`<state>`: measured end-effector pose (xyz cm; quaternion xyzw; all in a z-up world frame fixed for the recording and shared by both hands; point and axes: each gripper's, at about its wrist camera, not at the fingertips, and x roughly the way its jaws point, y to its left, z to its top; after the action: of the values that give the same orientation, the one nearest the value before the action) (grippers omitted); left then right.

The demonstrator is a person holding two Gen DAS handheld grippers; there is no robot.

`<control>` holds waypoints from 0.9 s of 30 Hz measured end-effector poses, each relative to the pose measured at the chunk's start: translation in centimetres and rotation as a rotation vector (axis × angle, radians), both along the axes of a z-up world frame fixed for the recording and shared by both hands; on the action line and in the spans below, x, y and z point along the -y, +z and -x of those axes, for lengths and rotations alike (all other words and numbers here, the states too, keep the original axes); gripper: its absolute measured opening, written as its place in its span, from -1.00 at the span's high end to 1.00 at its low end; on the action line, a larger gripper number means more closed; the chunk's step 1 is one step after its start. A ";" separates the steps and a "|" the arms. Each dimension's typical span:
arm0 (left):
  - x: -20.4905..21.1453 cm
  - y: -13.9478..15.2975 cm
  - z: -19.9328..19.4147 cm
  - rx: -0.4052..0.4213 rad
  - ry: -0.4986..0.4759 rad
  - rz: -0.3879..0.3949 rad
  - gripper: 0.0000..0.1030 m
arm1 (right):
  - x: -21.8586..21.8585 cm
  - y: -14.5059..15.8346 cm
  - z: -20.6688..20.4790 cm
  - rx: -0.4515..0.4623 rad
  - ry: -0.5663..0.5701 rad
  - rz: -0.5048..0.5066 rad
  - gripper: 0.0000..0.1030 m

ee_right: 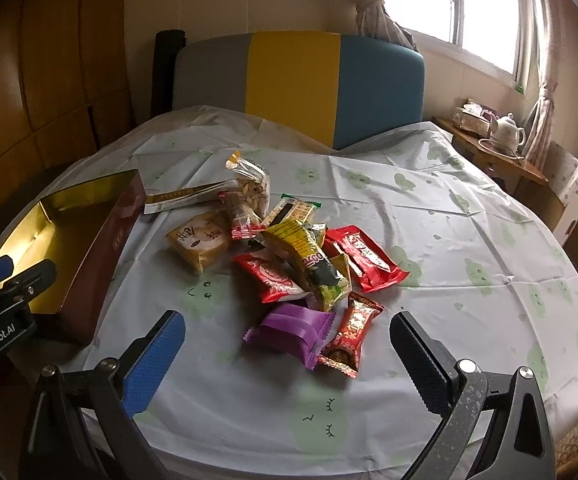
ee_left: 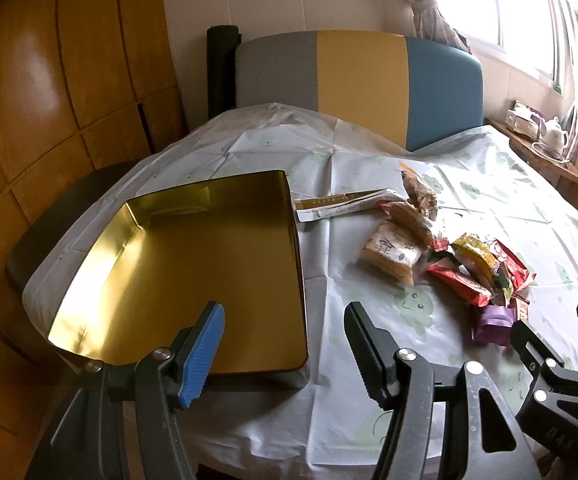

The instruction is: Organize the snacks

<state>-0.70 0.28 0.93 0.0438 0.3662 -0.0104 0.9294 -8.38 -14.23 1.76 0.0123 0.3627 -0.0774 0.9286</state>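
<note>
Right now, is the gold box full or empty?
Empty. The box shows only its bare shiny gold bottom, with no lid on it. All the snacks lie beside it on the table.

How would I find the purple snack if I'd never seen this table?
Start at the big gold tin on the left of the table, then look right to the heap of snack packets. The purple packet lies at the heap's near edge, beside a small red-and-gold packet. It is the only purple one there.

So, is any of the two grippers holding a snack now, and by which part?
Nothing is held. The left gripper and the right gripper are both open, with no snack between their fingers.
</note>
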 end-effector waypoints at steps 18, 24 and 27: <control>0.5 0.4 0.4 0.001 -0.023 -0.013 -0.23 | 0.4 0.2 0.3 0.012 -0.011 -0.012 -1.00; 0.7 0.5 0.5 0.001 -0.027 -0.017 -0.23 | 0.5 0.2 0.4 0.013 -0.013 -0.015 -1.00; 0.7 0.5 0.5 0.001 -0.029 -0.019 -0.23 | 0.7 0.3 0.4 0.015 -0.016 -0.018 -1.00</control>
<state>-1.16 -0.44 1.43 0.0579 0.3650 -0.0203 0.9290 -8.79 -14.91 2.05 0.0240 0.3563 -0.0813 0.9305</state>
